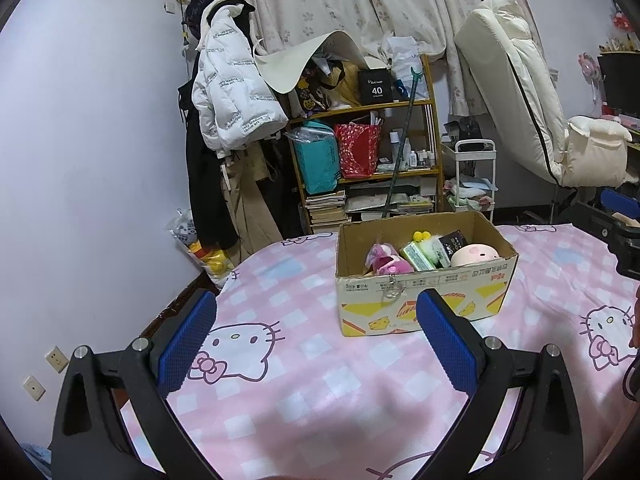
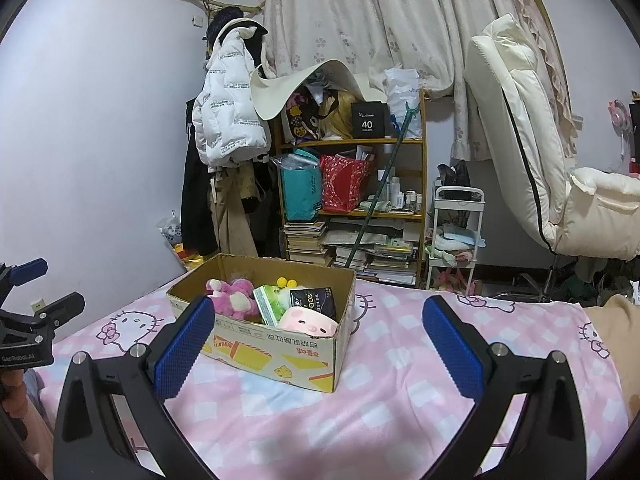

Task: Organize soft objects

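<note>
A cardboard box (image 1: 424,276) sits on a bed covered by a pink cartoon-cat sheet (image 1: 304,392), in a cluttered bedroom. Inside lie soft things: a pink plush toy (image 1: 386,264), a green tissue pack (image 1: 418,258), a black pack (image 1: 452,240) and a round pink pig-faced cushion (image 1: 474,255). The left tongs (image 1: 316,340) are spread wide and hold nothing; the box lies just ahead, right of centre, its long side running across the frame. The right tongs (image 2: 320,344) are likewise wide open and empty, with the box ahead toward the left, one corner pointing at them. Neither looks clearly nearer. Bare sheet surrounds the box; no loose soft objects show.
</note>
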